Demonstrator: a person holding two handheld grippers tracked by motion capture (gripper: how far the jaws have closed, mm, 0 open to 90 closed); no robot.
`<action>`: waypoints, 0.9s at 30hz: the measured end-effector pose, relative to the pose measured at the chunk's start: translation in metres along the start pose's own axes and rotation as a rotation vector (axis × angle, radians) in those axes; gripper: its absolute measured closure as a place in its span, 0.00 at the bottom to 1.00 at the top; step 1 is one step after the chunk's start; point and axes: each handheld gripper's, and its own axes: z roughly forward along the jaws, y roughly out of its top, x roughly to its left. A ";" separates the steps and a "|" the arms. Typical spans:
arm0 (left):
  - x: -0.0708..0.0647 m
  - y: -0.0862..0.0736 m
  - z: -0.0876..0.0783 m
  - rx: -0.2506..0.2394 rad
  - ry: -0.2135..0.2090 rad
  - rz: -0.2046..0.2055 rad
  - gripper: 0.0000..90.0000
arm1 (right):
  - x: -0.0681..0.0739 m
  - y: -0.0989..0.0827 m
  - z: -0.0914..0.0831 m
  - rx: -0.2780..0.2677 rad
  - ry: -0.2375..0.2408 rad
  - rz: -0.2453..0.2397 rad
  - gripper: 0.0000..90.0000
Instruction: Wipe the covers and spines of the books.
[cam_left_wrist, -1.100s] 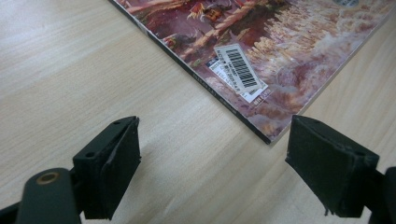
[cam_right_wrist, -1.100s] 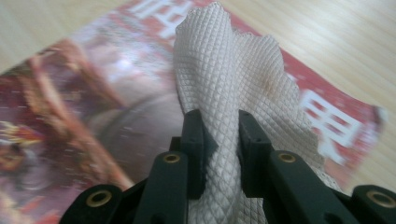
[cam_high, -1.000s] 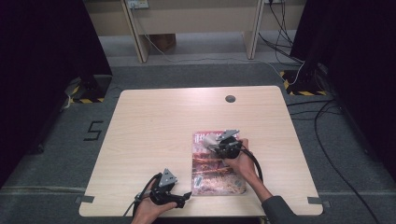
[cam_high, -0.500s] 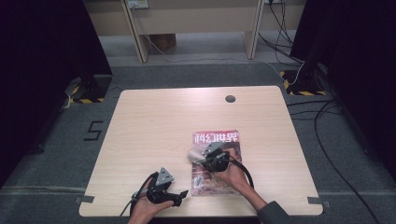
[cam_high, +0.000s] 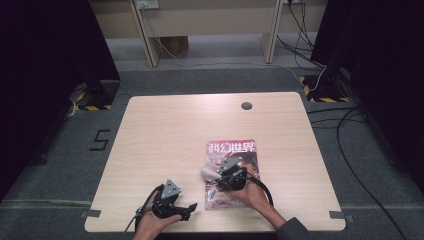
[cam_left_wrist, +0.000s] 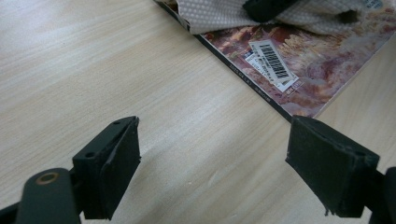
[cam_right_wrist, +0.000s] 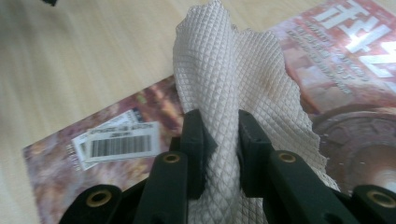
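Cloth (cam_right_wrist: 233, 79) pinched in right gripper (cam_right_wrist: 220, 128), swept from magazine (cam_high: 233, 172) middle toward spine edge; wiping judged underway. Left gripper (cam_left_wrist: 212, 161) parked near table (cam_high: 165, 130) front edge, jaws spread, empty.

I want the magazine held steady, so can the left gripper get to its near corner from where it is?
Probably yes: the left gripper is open, with bare table before the magazine.

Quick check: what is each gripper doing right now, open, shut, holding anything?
Left gripper: open, nothing between its jaws, over bare table.
Right gripper: shut on the white cloth, over the magazine.
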 end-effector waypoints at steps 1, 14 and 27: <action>0.000 0.000 0.000 0.000 -0.002 0.001 0.18 | 0.003 0.000 0.000 -0.001 0.004 -0.003 0.85; -0.001 -0.003 -0.004 -0.006 -0.003 -0.002 0.18 | 0.012 -0.006 -0.005 -0.004 0.013 -0.013 0.85; 0.000 -0.004 -0.006 -0.008 0.002 -0.009 0.18 | 0.031 -0.009 -0.008 -0.001 0.048 -0.048 0.84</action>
